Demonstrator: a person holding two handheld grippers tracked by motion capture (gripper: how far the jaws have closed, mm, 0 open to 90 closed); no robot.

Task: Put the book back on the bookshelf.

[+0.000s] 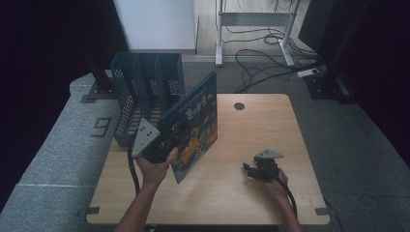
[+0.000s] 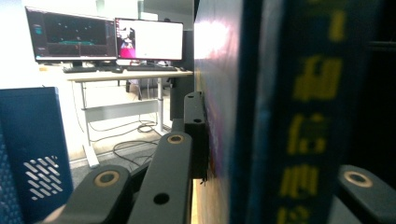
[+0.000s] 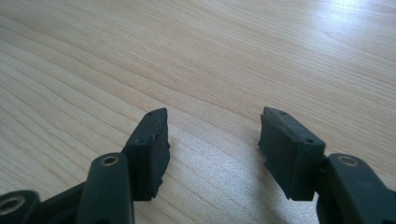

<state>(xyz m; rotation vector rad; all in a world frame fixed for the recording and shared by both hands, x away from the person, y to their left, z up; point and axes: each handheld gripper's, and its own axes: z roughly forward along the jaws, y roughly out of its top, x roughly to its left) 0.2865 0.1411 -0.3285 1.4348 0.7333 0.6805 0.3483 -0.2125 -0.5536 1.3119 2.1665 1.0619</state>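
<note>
Book [image 1: 196,128] clamped in left gripper [image 1: 170,140] — apparently tilted.

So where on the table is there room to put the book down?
The widest bare wood lies between the book and the right gripper, up to the round hole. The near edge between the person's forearms is bare too. The left back corner is crowded by the blue file rack.

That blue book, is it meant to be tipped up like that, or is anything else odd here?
Nothing looks damaged. The book stands tilted on a lower corner only because the left gripper is clamped on it, beside the blue file rack. The right gripper rests open over bare table.
</note>
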